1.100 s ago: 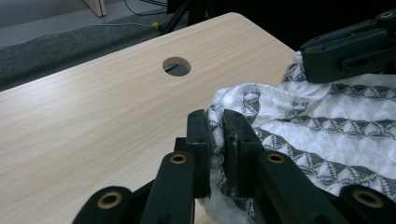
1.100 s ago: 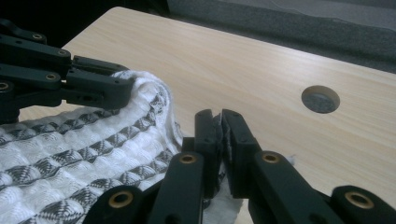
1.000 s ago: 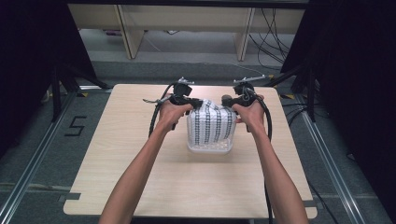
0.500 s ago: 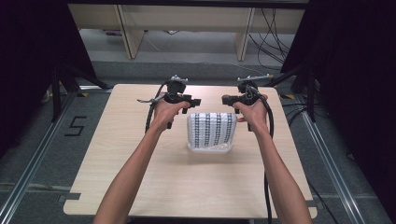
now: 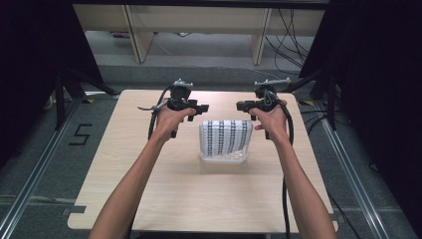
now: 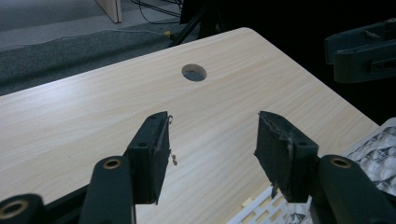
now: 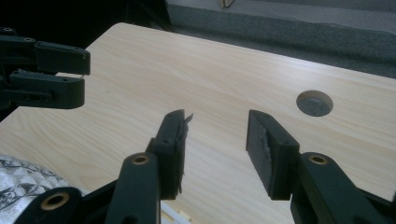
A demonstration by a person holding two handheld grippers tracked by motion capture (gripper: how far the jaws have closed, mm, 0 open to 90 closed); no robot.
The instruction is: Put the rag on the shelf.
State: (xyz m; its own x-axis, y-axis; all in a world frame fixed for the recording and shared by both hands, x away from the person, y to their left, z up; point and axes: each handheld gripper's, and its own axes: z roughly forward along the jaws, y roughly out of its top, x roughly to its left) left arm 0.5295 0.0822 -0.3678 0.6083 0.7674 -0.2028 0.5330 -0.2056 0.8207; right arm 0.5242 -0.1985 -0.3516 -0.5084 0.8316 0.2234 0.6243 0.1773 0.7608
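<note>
A white basket (image 5: 224, 158) stands near the middle of the light wooden worktop (image 5: 149, 199), a little toward the far side. A folded cloth with black and white pattern (image 5: 226, 137) lies in it and covers most of its top. In the left gripper view, a corner of the basket's white lattice rim (image 6: 261, 210) and a part of the cloth (image 6: 373, 154) show at the lower right.

The left tool (image 5: 199, 108) is held above the worktop, just to the far left of the basket and apart from it. Its jaws have just been opening; they stand apart with nothing between them, released. The right tool (image 5: 242, 105) is held just to the far right of the basket, also apart from it. Its jaws have also just been opening and they grasp nothing. The two tools point toward each other over the far edge of the basket. A round hole (image 6: 194, 72) is in the worktop near its far edge.
</note>
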